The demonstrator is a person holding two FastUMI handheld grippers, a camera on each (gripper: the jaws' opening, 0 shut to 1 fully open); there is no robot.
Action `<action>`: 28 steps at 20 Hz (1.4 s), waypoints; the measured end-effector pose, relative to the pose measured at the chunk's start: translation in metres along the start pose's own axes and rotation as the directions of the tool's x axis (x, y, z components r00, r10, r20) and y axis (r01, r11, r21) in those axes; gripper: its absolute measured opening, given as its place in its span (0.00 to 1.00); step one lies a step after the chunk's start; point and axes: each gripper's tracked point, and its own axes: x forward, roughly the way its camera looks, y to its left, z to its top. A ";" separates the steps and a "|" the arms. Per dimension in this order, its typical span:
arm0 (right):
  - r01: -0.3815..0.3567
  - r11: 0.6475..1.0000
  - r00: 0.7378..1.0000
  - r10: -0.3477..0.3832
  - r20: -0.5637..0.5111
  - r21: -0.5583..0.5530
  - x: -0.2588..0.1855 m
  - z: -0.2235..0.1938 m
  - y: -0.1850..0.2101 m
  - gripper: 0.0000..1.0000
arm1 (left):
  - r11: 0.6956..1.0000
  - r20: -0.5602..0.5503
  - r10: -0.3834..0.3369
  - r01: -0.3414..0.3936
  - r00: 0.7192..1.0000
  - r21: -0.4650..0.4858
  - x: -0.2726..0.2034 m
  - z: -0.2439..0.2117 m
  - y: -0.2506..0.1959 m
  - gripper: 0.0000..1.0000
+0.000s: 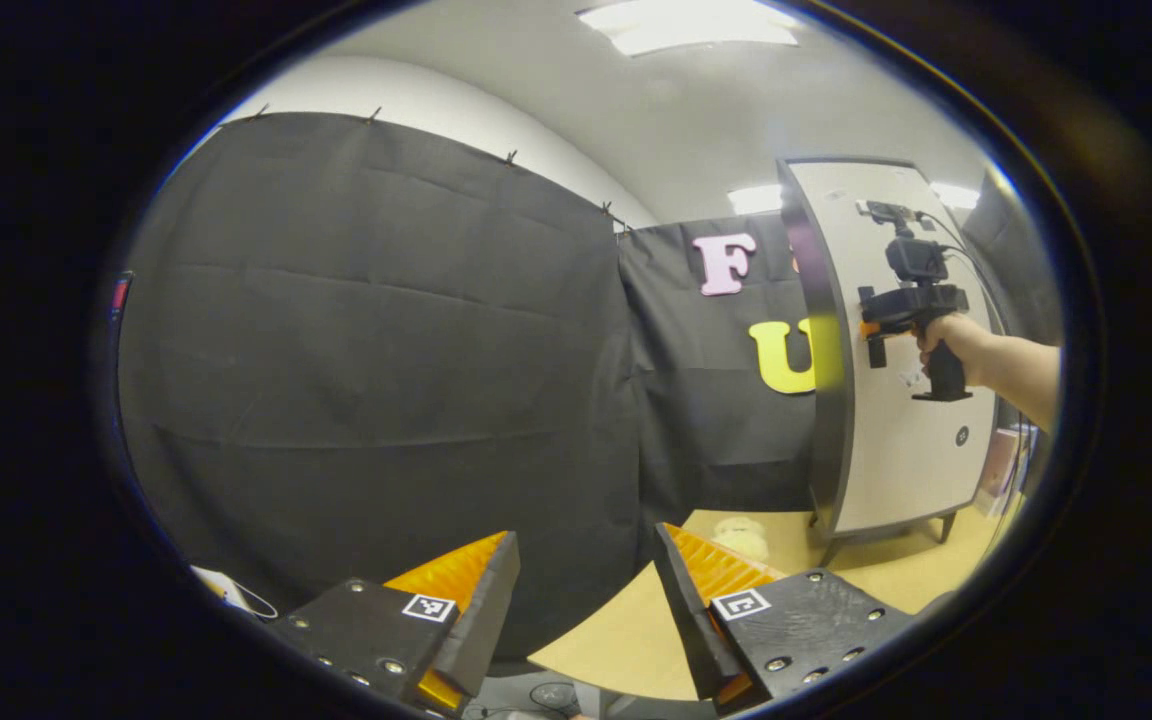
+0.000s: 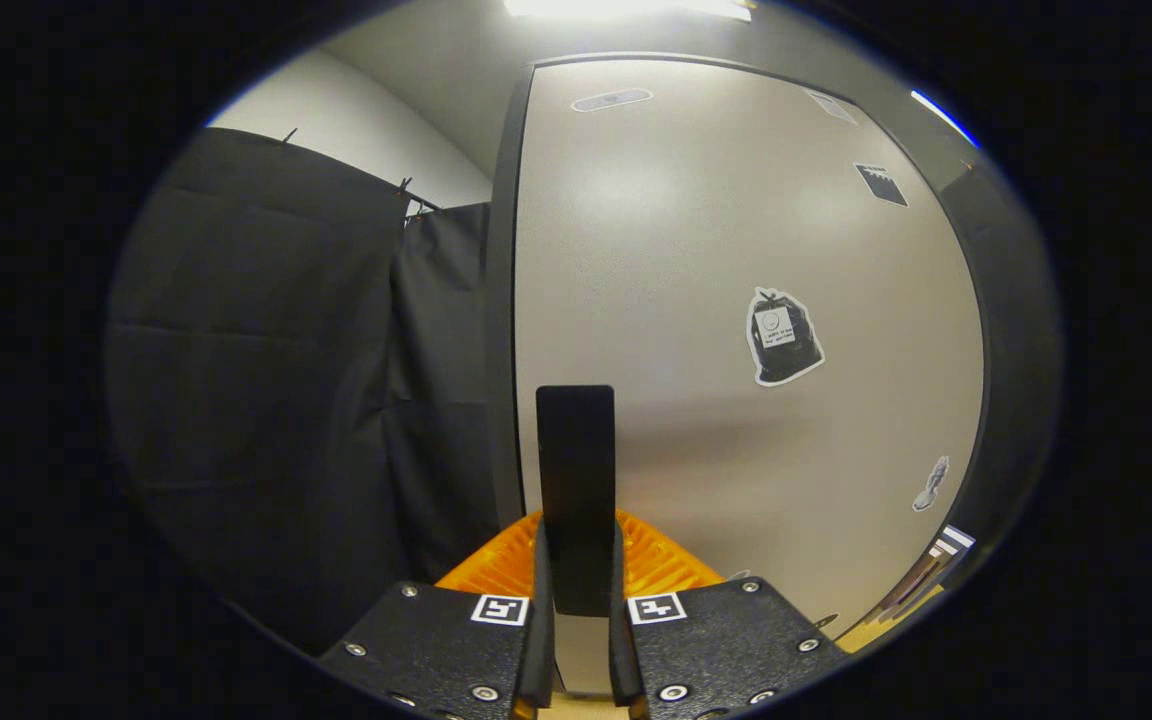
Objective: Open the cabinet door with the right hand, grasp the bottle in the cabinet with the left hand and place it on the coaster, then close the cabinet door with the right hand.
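Observation:
The cabinet [image 1: 911,440] stands on the wooden table [image 1: 616,640] at the right of the left gripper view, its pale door [image 2: 716,300] facing me. A black upright handle [image 2: 576,470] sits on the door. My right gripper [image 2: 576,565] is shut on this handle; from the left gripper view the right gripper [image 1: 874,332] is at the door, held by a hand [image 1: 946,335]. My left gripper [image 1: 586,560] hangs open and empty, well to the left of the cabinet. A pale round thing [image 1: 742,536], perhaps the coaster, lies on the table before the cabinet. The cabinet's inside is hidden.
Black cloth [image 1: 366,380] hangs behind and to the left of the cabinet. The table's rounded edge [image 1: 576,672] runs just under my left fingers. Flat items [image 1: 1001,465] lean to the right of the cabinet. A dark sticker [image 2: 784,337] is on the door.

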 end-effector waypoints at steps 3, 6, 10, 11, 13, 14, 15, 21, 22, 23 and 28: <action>-0.019 1.000 1.000 0.019 -0.007 0.000 -0.005 0.000 0.000 0.21 | 0.999 0.006 -0.032 0.032 0.999 -0.010 0.010 0.000 -0.010 0.83; -0.041 0.999 0.999 0.041 -0.011 0.000 -0.013 0.001 0.002 0.21 | 0.997 0.015 -0.071 0.071 0.997 -0.011 0.019 0.001 -0.020 0.83; -0.075 0.997 0.997 0.075 -0.022 0.006 -0.019 0.002 0.002 0.21 | 0.993 0.025 -0.118 0.119 0.993 -0.017 0.021 0.003 -0.036 0.82; -0.084 0.996 0.996 0.084 -0.025 0.002 -0.021 0.002 0.001 0.21 | 0.991 0.027 -0.130 0.131 0.991 -0.019 0.021 0.002 -0.036 0.80; -0.100 0.995 0.994 0.100 -0.032 -0.001 -0.026 0.002 0.001 0.21 | 0.988 0.034 -0.155 0.156 0.987 -0.021 0.021 0.004 -0.041 0.77; -0.109 0.994 0.994 0.109 -0.034 0.001 -0.029 0.002 0.001 0.21 | 0.986 0.038 -0.167 0.167 0.985 -0.020 0.022 0.005 -0.043 0.76; -0.116 0.993 0.993 0.116 -0.037 0.001 -0.031 0.002 0.001 0.21 | 0.983 0.042 -0.179 0.180 0.983 -0.020 0.023 0.005 -0.046 0.75; -0.158 0.987 0.987 0.158 -0.036 0.004 -0.049 0.004 0.000 0.21 | 0.964 0.061 -0.263 0.265 0.963 -0.023 0.023 0.010 -0.057 0.72; -0.166 0.986 0.986 0.166 -0.035 0.006 -0.050 0.004 -0.001 0.21 | 0.959 0.061 -0.279 0.281 0.958 -0.027 0.022 0.010 -0.060 0.77; -0.172 0.985 0.984 0.173 -0.035 0.009 -0.054 0.004 -0.001 0.21 | 0.955 0.063 -0.293 0.296 0.954 -0.029 0.021 0.011 -0.061 0.77; -0.247 0.969 0.968 0.247 -0.040 0.020 -0.064 0.004 -0.006 0.21 | 0.943 0.091 -0.328 0.331 0.940 -0.024 0.017 0.023 -0.064 0.82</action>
